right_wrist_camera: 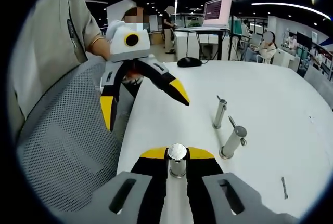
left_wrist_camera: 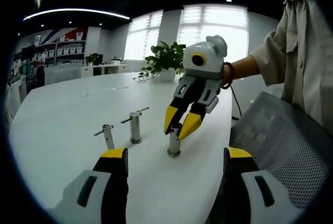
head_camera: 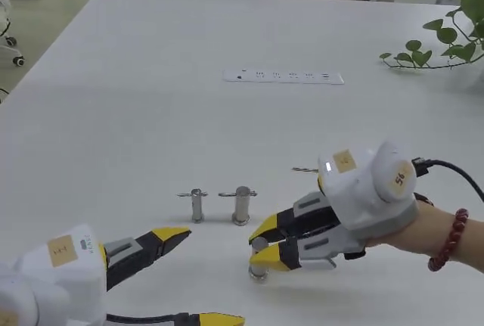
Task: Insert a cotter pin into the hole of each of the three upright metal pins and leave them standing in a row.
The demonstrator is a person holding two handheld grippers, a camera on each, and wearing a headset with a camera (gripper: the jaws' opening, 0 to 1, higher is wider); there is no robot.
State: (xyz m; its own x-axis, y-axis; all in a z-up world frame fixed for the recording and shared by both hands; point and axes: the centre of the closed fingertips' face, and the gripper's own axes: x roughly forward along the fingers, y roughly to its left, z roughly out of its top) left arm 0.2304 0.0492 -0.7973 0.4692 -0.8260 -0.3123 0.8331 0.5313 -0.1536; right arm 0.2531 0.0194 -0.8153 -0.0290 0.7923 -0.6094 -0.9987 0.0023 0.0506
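Two upright metal pins stand side by side on the white table, each with a cotter pin through its top. They also show in the left gripper view, pins, and in the right gripper view, pins. A third pin stands nearer the front edge, and my right gripper is shut on it. A loose cotter pin lies on the table behind that gripper. My left gripper hangs open to the left, holding nothing.
A white power strip lies flat mid-table, and a potted plant reaches in at the far right. A grey mesh chair stands at the table's near edge. A cable trails from the right gripper.
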